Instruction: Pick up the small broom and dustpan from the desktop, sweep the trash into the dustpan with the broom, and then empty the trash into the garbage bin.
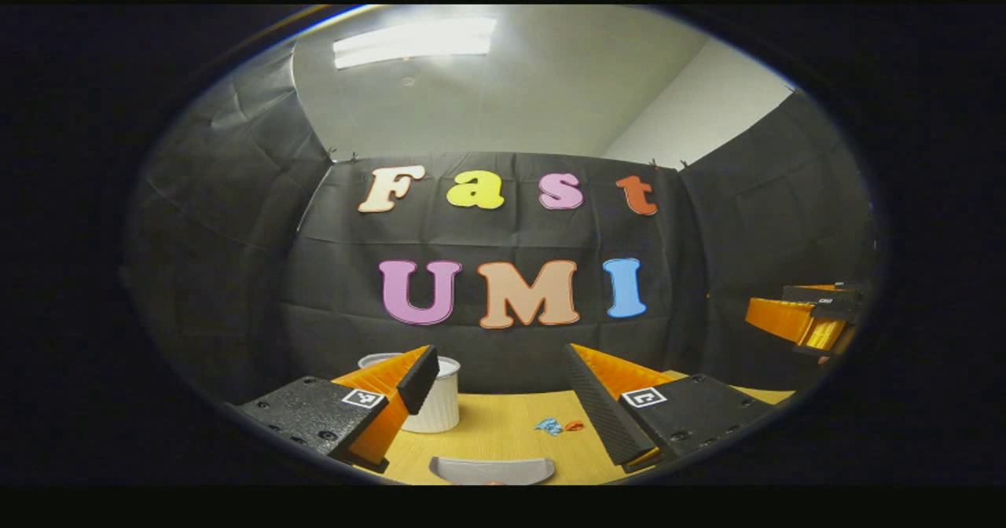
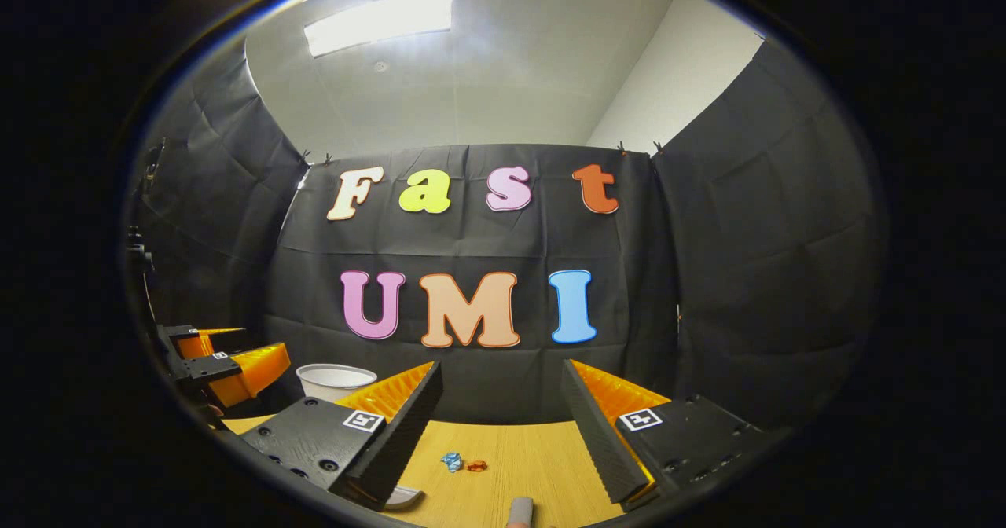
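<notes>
The dustpan [image 1: 491, 471] lies flat on the wooden table [image 1: 503, 430] at the near edge of the left gripper view, a grey curved piece with its long side running left to right; which way its mouth faces cannot be told from so small a strip. In the right gripper view a sliver of the dustpan [image 2: 405, 496] peeks out beside the left finger, and a short grey stub that may be the broom [image 2: 519, 511] handle stands at the near edge, its long axis running near to far; the rest of it is cut off. The trash [image 1: 558, 426], a small blue scrap and a small red-orange scrap just beside each other, sits on the table a little beyond the dustpan and to its right; in the right gripper view the trash [image 2: 462, 463] lies between the two fingers, farther off. The white ribbed bin [image 1: 437, 405] stands upright at the far left of the table, partly behind the left finger in the left gripper view, while the right gripper view shows its open rim [image 2: 336, 380]. The left tool [image 1: 503, 402] is released, jaws spread wide, holding and touching nothing. The right tool [image 2: 503, 426] is likewise released and wide apart, with nothing gripped. Each view also catches the other tool off to one side, raised above the table: at the right edge in the left gripper view [image 1: 809, 320], at the left edge in the right gripper view [image 2: 228, 367].
</notes>
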`<state>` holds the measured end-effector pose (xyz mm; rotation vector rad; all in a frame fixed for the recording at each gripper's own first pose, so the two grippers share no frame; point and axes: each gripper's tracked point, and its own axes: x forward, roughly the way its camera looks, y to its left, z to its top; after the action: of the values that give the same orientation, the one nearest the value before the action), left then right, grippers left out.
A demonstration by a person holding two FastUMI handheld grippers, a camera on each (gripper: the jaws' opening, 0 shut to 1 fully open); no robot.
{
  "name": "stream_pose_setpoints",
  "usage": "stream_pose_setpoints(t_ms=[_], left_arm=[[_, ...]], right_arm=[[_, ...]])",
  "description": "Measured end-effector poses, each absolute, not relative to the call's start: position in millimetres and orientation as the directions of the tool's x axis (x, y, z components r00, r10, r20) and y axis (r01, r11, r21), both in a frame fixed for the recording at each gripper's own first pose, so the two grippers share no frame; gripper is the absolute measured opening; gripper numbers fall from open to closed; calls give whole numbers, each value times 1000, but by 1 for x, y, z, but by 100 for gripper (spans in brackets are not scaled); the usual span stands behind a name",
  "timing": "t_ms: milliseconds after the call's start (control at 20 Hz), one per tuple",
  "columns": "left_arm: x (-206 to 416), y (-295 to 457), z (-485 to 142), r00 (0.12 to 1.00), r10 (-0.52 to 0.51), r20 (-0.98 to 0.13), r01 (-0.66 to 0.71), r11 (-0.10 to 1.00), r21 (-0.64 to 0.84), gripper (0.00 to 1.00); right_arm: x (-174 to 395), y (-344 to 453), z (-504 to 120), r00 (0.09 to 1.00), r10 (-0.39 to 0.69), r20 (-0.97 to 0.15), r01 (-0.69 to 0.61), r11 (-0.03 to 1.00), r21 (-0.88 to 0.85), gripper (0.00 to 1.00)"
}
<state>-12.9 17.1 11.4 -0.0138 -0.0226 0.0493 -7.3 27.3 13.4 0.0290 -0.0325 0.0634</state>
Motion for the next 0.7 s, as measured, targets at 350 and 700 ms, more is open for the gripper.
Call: stream_pose_setpoints(t_ms=[350, 700], left_arm=[[-26, 7, -45, 983, 48, -178, -43, 999, 31, 93], [-53, 6, -160, 854, 66, -516, -99, 994, -36, 94]], right_arm=[[-2, 4, -59, 981, 75, -180, -78, 997, -11, 92], [-3, -14, -190, 823, 137, -552, -128, 990, 55, 93]])
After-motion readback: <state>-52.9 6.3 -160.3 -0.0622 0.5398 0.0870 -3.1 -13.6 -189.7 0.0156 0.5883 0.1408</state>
